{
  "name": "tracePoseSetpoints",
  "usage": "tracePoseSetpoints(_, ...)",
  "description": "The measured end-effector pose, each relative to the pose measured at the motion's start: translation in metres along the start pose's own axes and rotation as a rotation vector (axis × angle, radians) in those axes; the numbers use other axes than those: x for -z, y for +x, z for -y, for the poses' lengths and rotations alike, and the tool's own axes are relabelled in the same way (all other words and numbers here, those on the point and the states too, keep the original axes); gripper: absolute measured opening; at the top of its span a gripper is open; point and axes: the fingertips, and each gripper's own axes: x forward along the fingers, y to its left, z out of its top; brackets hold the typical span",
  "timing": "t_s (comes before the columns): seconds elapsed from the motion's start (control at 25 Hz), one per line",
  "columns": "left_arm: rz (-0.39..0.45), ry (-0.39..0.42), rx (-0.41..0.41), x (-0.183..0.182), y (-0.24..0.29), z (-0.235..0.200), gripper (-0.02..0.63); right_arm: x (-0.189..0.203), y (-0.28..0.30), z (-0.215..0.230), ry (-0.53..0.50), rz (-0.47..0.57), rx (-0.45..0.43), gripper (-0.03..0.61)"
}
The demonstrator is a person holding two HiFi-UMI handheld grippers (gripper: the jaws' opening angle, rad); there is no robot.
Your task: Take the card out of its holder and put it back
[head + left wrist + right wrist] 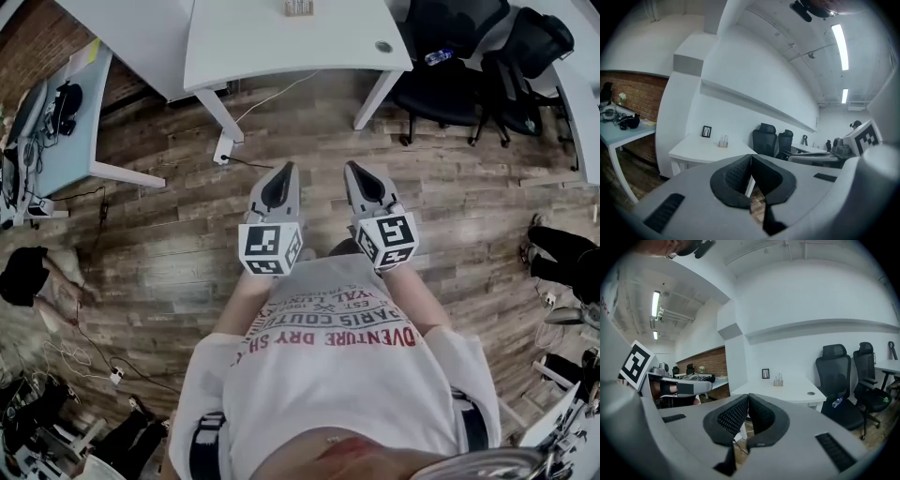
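A small clear card holder (298, 7) stands near the far edge of a white table (281, 47), well ahead of both grippers; it is too small to make out a card in it. The holder (723, 141) also shows in the left gripper view and, as the holder (778, 380), in the right gripper view. My left gripper (284, 170) and right gripper (354, 170) are held side by side over the wooden floor, short of the table. The left gripper (751, 157) and right gripper (748, 397) are both shut with nothing between the pads.
A small framed picture (707, 131) stands on the table beside the holder. Black office chairs (469, 66) stand right of the table, and a second desk (56, 131) with gear is at the left. A cable (253, 103) lies on the floor under the table.
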Motion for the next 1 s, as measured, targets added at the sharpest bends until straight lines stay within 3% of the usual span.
tracePoseSetpoints(0.52,-0.006,-0.009,-0.079,-0.011,0.083,-0.039,0.025,-0.012,0.09,0.056,0.001,-0.006,-0.075,0.025)
tracePoseSetpoints(1.0,0.022,-0.011,-0.167,-0.064,0.26,-0.052,0.025,-0.059,0.209,0.194,-0.011,-0.006,-0.187,0.025)
